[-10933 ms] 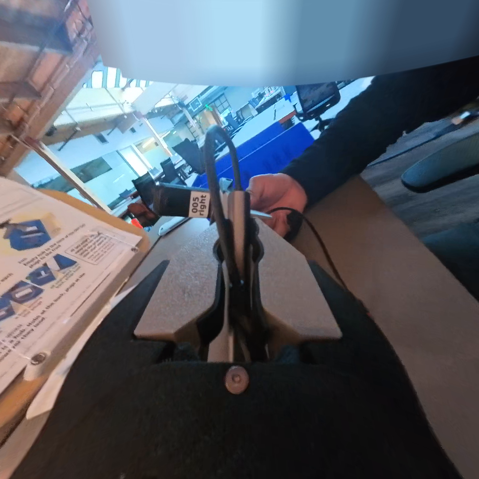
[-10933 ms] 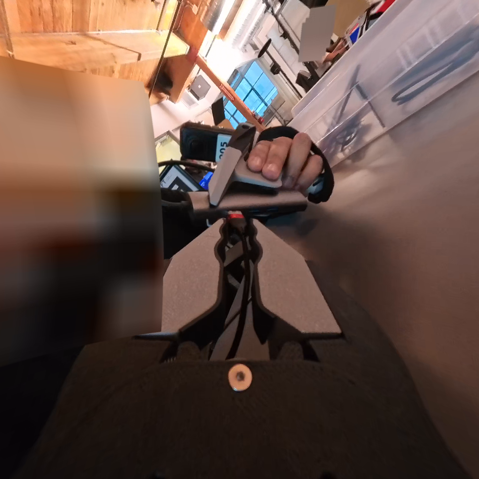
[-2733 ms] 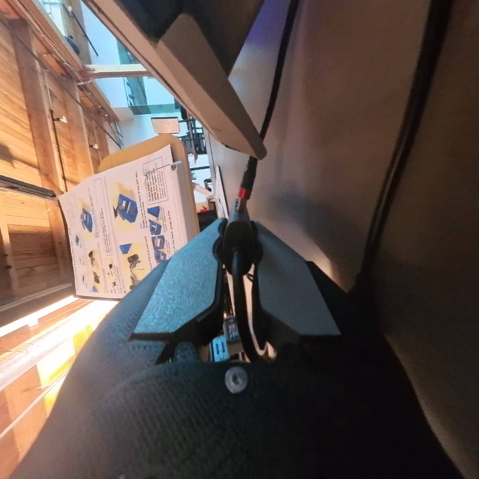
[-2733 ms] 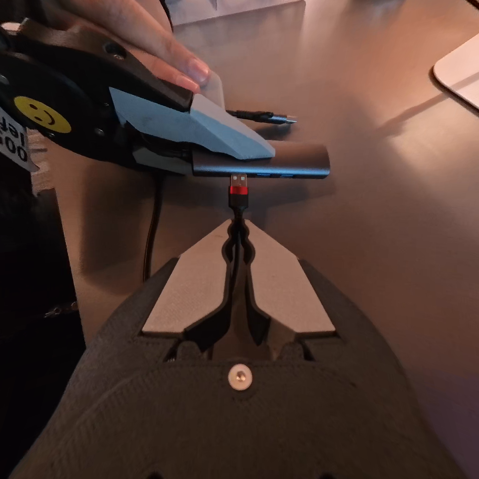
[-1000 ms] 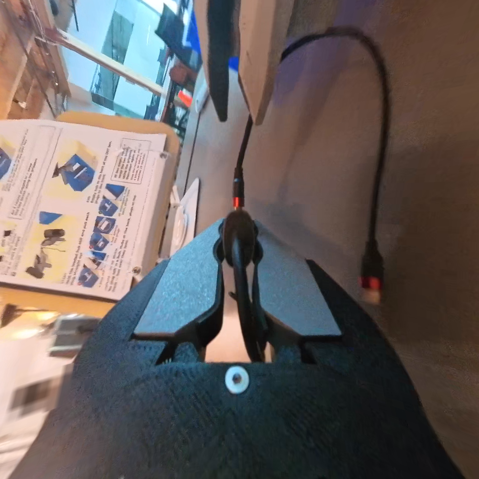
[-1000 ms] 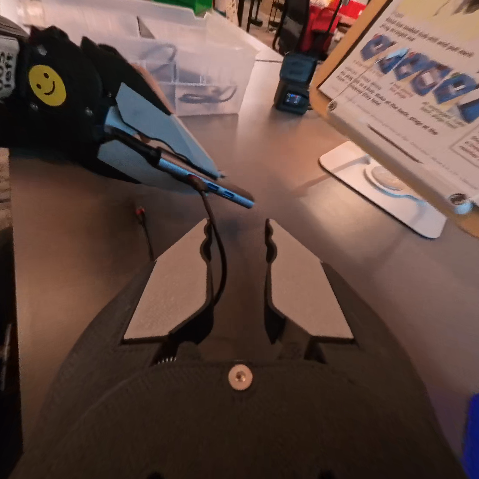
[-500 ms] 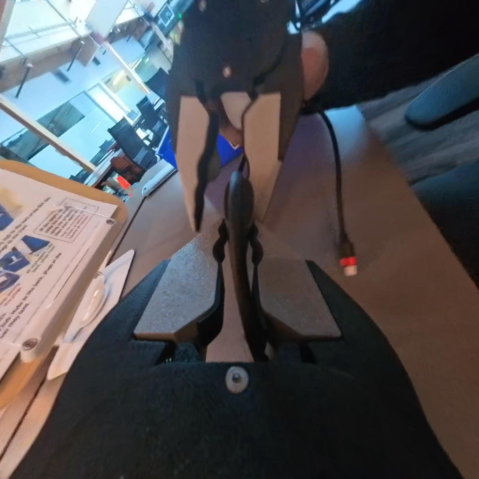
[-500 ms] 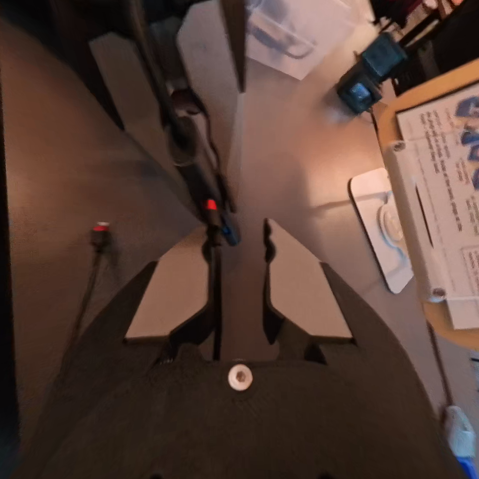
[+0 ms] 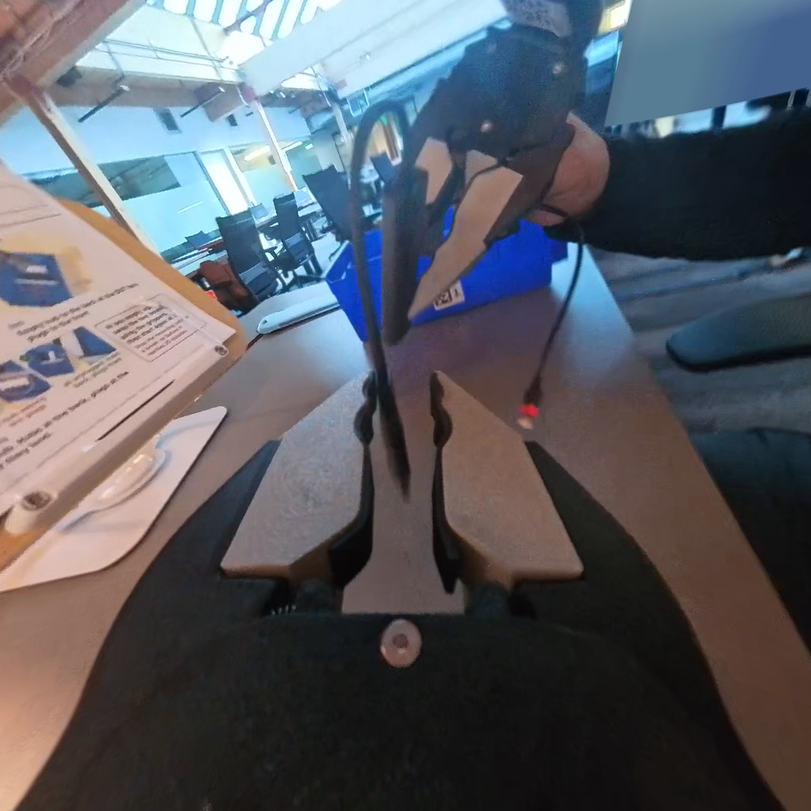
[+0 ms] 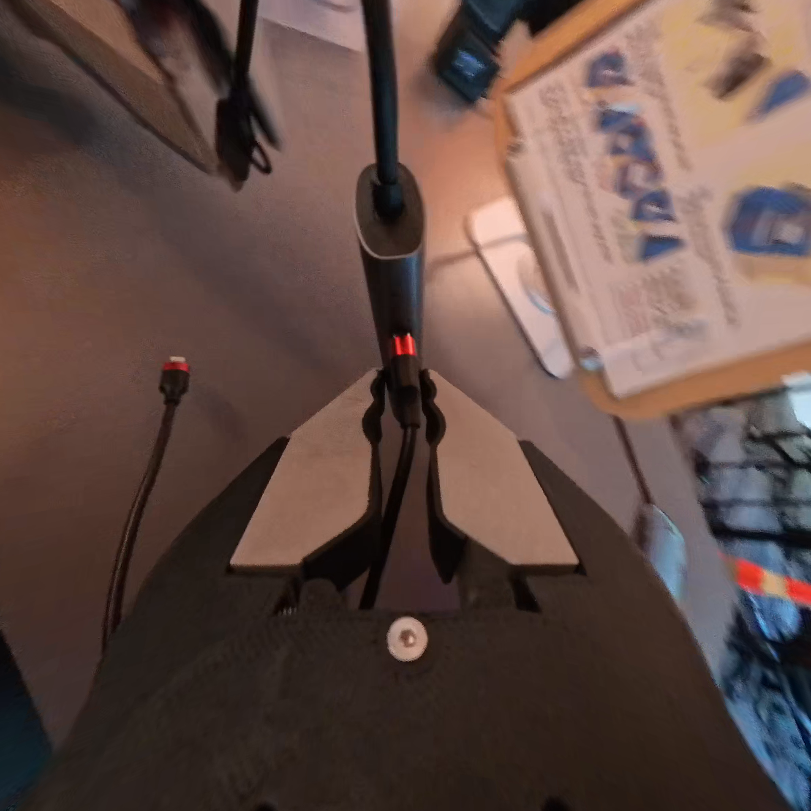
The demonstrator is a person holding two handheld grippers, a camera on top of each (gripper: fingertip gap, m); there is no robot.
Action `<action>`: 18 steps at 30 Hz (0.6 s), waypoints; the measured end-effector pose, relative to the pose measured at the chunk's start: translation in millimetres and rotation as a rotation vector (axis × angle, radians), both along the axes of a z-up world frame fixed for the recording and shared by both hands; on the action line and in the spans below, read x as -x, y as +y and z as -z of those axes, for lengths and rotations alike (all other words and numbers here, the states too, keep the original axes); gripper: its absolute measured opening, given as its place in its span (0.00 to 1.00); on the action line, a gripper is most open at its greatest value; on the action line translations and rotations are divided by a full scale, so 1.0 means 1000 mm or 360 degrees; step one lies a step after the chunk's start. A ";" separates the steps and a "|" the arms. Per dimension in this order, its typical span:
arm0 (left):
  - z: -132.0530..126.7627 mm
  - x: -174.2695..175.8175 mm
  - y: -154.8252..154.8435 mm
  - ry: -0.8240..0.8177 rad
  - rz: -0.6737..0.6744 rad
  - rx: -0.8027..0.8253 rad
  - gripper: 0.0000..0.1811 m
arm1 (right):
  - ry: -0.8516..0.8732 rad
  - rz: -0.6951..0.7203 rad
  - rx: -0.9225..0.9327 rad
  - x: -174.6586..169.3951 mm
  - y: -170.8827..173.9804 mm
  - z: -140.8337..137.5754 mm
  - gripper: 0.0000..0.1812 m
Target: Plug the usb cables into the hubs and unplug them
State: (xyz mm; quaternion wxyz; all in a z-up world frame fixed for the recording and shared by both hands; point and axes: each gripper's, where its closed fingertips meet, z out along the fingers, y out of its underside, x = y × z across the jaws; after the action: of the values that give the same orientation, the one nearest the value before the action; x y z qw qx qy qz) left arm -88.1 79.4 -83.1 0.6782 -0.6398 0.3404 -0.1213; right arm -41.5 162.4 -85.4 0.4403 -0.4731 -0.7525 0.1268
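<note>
My left claw [image 9: 401,386] stands apart; half a second ago it was clamped on the hub's cord end, and that grip is now released. The hub [image 9: 388,421] shows as a blurred dark bar between the left fingers, close to the left-hand one, and I cannot tell whether it touches it. Its thick cord [image 9: 360,228] arches upward in front of my right claw [image 9: 403,324], which hangs farther off, held by a hand [image 9: 579,175] in a dark sleeve.

In the right wrist view my right claw [image 10: 401,377] is closed on the black plug [image 10: 406,390] of the cable, gripping just behind its red band. A second ago this claw was wide apart with the cable lying loose between the fingers. The plug's metal tip sits in the side of the grey hub [image 10: 390,263], which points away from the claw above the tabletop [image 10: 109,285].

The cable's other end, a small red-banded connector [image 10: 174,373], lies on the tabletop to the left, well clear of the hub, much where it lay half a second ago. An instruction sheet on a wooden board [image 10: 658,197] stands to the right, beside a white pad [image 10: 509,272].
</note>
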 end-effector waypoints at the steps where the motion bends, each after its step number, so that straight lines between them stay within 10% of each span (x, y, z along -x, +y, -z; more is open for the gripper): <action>1: -0.004 0.005 -0.001 -0.0080 0.0007 0.0017 0.11 | 0.0037 0.0102 -0.0066 -0.013 0.020 -0.018 0.07; 12: 0.027 0.010 0.009 -0.0056 -0.0013 0.0278 0.07 | 0.0902 0.1106 -0.1244 -0.193 0.200 -0.331 0.07; 14: 0.030 0.010 0.010 -0.0019 -0.0029 0.0285 0.07 | 0.0799 0.0932 -0.1115 -0.177 0.218 -0.318 0.07; 18: 0.030 0.016 0.012 -0.0021 -0.0063 0.0289 0.06 | -0.0431 0.0603 -0.0518 -0.167 0.262 -0.134 0.07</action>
State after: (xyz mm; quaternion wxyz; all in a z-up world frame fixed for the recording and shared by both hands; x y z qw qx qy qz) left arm -104.5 91.3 -113.5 0.6220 -0.7044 0.3108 -0.1423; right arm 125.4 424.1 48.3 0.4218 -0.5410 -0.7131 -0.1445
